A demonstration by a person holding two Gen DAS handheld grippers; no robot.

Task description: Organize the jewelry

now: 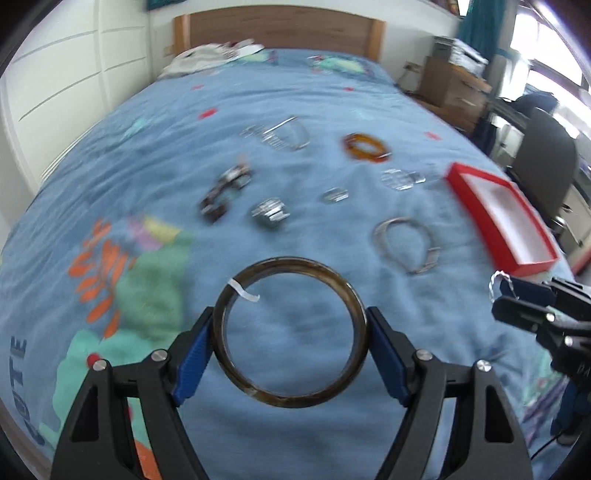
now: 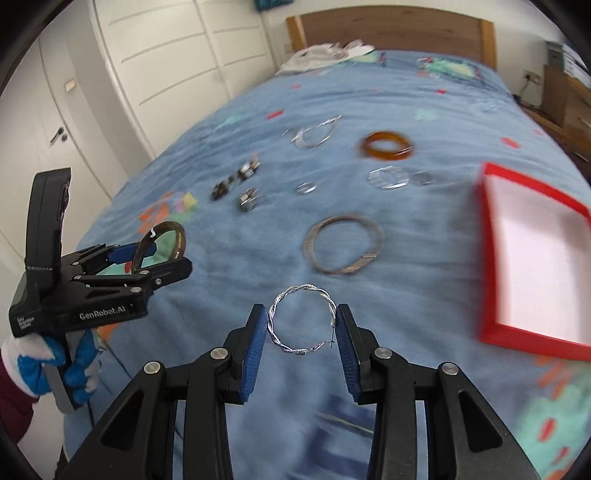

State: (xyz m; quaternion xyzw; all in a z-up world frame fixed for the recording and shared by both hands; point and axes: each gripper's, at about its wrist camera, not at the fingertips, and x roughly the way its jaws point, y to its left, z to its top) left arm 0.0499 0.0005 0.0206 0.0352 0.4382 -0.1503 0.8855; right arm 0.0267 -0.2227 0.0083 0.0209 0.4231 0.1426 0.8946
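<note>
My left gripper point(image 1: 290, 332) is shut on a dark brown bangle point(image 1: 236, 373) with a white tag and holds it above the blue bedspread; it also shows in the right wrist view point(image 2: 181, 240). My right gripper point(image 2: 301, 325) is shut on a twisted silver hoop point(image 2: 271, 317), also above the bed. A red box point(image 2: 491, 258) with a white inside lies open to the right; it also shows in the left wrist view point(image 1: 461, 192). Several pieces lie on the bed ahead: a silver bangle point(image 2: 314, 240), an amber bangle point(image 2: 369, 146), and a beaded bracelet point(image 2: 236, 179).
The bedspread point(image 2: 406, 85) runs to a wooden headboard point(image 2: 388, 26) with white cloth point(image 2: 317, 55) by it. White wardrobe doors point(image 2: 147, 74) stand left. A wooden cabinet point(image 1: 450, 85) and a dark chair point(image 1: 546, 162) stand right of the bed.
</note>
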